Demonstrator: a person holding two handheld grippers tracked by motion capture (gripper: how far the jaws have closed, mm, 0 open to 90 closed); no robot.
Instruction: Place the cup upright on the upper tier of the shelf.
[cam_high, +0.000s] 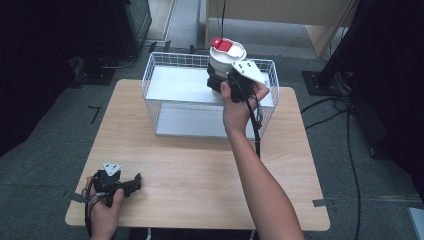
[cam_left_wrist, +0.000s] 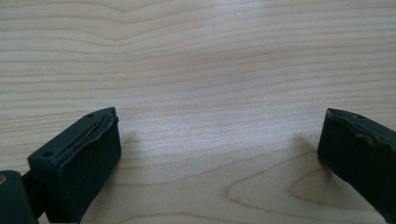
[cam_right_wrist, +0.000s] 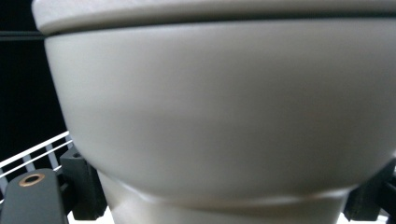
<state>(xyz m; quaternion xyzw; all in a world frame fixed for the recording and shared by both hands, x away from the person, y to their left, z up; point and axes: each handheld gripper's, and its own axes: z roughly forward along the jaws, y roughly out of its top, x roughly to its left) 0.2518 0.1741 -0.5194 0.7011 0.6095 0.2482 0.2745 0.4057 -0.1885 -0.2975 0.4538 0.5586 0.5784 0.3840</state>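
Right gripper (cam_high: 223, 80) clamped on white lidded plastic container with red tab (cam_high: 226, 55) above white wire basket (cam_high: 155, 80), high view showing red tab, right gripper view plain unlabelled wall, left gripper (cam_left_wrist: 219, 154) wide open, empty over light wooden table (cam_high: 190, 170)

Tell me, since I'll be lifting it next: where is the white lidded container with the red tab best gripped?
Grip the white lidded container with the red tab at its narrower lower body, coming in level from the person's side. The wall flares wider above, so jaws closed beneath that shoulder probably cannot slide up. The right gripper holds it there now, above the white wire basket.
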